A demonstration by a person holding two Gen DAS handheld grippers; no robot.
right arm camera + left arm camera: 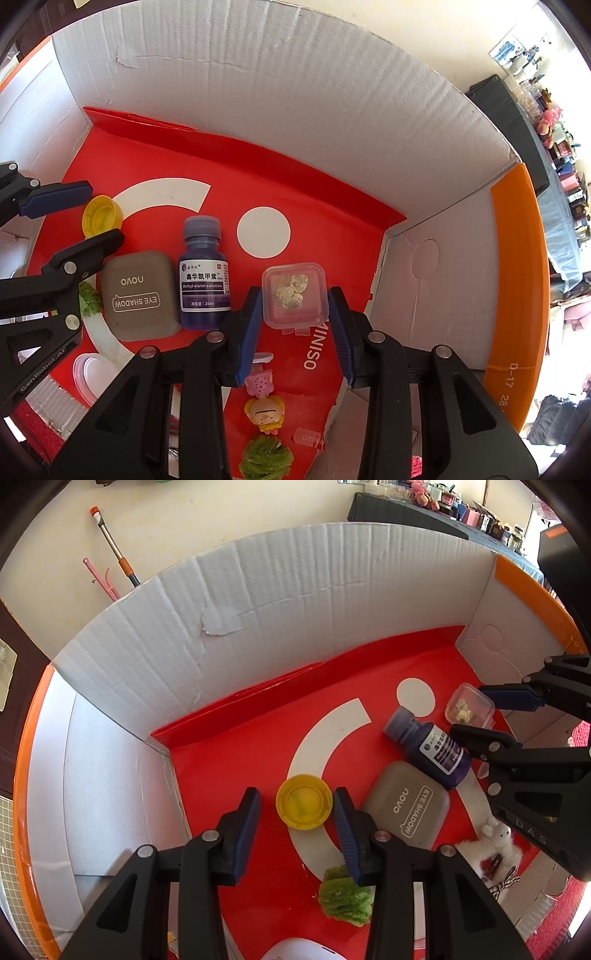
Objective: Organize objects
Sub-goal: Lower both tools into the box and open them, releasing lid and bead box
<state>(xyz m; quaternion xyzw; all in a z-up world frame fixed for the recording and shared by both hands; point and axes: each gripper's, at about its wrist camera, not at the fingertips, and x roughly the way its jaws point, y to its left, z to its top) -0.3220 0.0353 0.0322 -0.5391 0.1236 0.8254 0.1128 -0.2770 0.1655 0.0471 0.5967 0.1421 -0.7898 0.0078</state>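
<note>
A yellow bottle cap lies open side up on the red floor of a cardboard box. My left gripper stands open around it, with a gap showing on the cap's left side. In the right wrist view the cap sits between the left gripper's fingers. My right gripper is shut on a small clear plastic box that holds pale beads. Its pads press both sides of that box. From the left wrist view, the clear box shows at the right gripper's tips.
A purple bottle and a grey eye shadow case lie between the two grippers. A green fuzzy ball, a white plush bunny, a small doll figure and a clear round lid lie nearer me. White cardboard walls ring the floor.
</note>
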